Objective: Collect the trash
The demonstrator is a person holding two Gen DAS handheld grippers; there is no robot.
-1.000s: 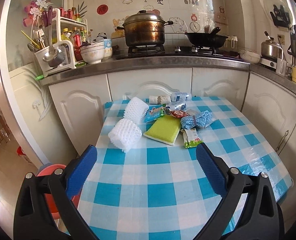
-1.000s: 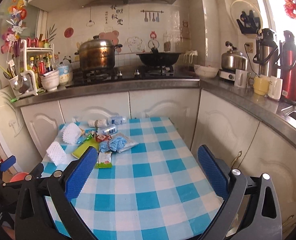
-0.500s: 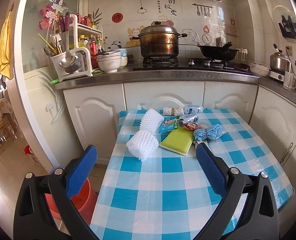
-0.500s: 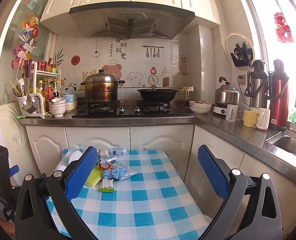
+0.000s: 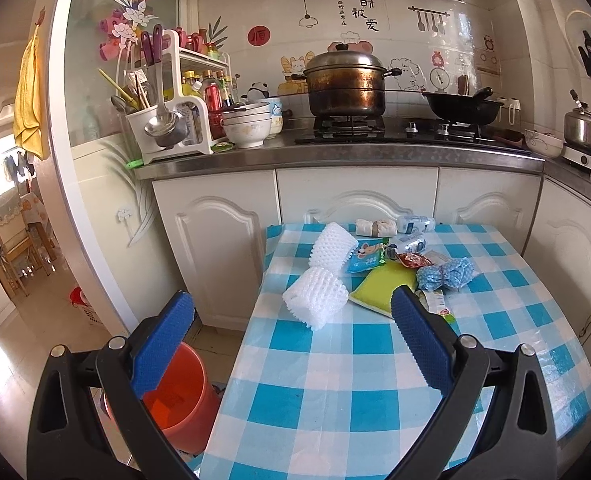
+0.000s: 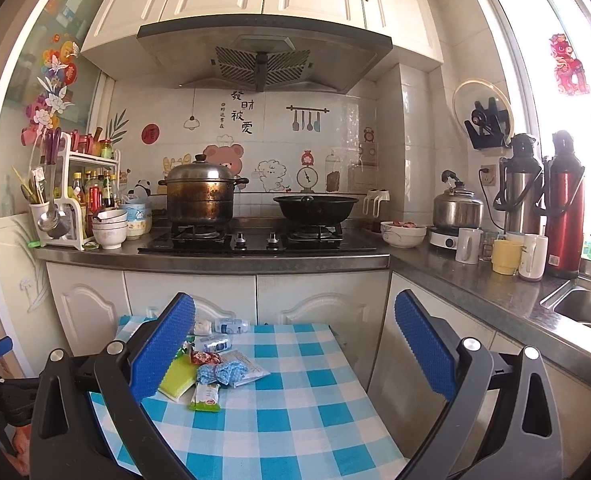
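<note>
- Trash lies in a loose cluster at the far end of the desk (image 5: 375,392), on a blue-and-white checked cloth, close to the white cupboard doors.
- Two white foam nets: the nearer foam net (image 5: 315,299) sits at the cluster's left edge; the farther foam net (image 5: 332,249) is just behind it, touching or nearly so.
- Yellow-green sponge (image 5: 381,286) lies flat just right of the nearer net; also seen in the right view (image 6: 178,378), partly behind the left finger there.
- Blue snack packet (image 5: 365,258) rests against the farther net, at the sponge's far edge.
- Red wrapper (image 5: 413,260) and crumpled blue bag (image 5: 447,274) sit right of the sponge; the blue bag shows in the right view too (image 6: 219,372).
- Green-and-white wrapper (image 6: 206,396) is nearest the camera in the right view, just in front of the blue bag.
- Small plastic bottle (image 5: 415,224) and a rolled white wad (image 5: 373,227) lie at the desk's far edge.
- Left claw (image 5: 291,334): released, fingers spread wide, nothing between them; it hangs above the desk's left edge, near the nets.
- Right claw (image 6: 295,344): released, wide apart, holding nothing; above the desk, trash low and left of it.
- Orange bucket (image 5: 179,392) stands on the floor beside the desk's left side, under the left claw's left finger.
- Behind: a big metal pot (image 5: 345,84) and black wok (image 5: 461,108) on the stove.
</note>
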